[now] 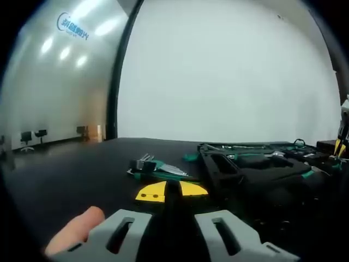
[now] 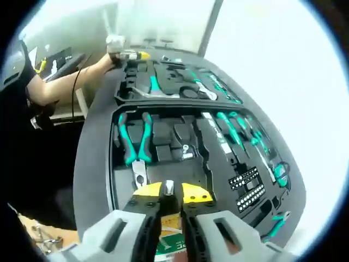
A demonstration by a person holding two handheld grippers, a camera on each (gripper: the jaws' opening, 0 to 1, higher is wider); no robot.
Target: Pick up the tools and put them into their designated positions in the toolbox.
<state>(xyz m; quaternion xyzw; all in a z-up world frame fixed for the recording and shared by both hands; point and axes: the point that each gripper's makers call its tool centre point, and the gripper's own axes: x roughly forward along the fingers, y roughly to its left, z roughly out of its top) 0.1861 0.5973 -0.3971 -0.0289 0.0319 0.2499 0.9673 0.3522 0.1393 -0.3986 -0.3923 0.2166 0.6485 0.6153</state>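
Observation:
The open black toolbox (image 2: 98, 164) lies below my right gripper (image 2: 169, 192). Its foam tray holds green-handled pliers (image 2: 133, 139), screwdrivers (image 2: 234, 128) and a block of bits (image 2: 248, 188). The right gripper's yellow-tipped jaws stand nearly together, pinching a small silver metal piece (image 2: 169, 187) over the tray's near end. In the left gripper view, my left gripper (image 1: 172, 192) is shut and empty, low over the dark table, with a green-holdered set of hex keys (image 1: 158, 167) just ahead of it. The toolbox (image 1: 256, 166) lies to its right. A hand holds the left gripper (image 2: 126, 54) at the toolbox's far end.
A person's arm (image 2: 65, 84) reaches along the left of the table. A fingertip (image 1: 76, 229) shows beside the left jaws. The toolbox's second half (image 2: 163, 82) holds more green tools. A green-and-white card (image 2: 168, 243) lies under the right jaws. The right gripper (image 1: 342, 139) shows at the edge.

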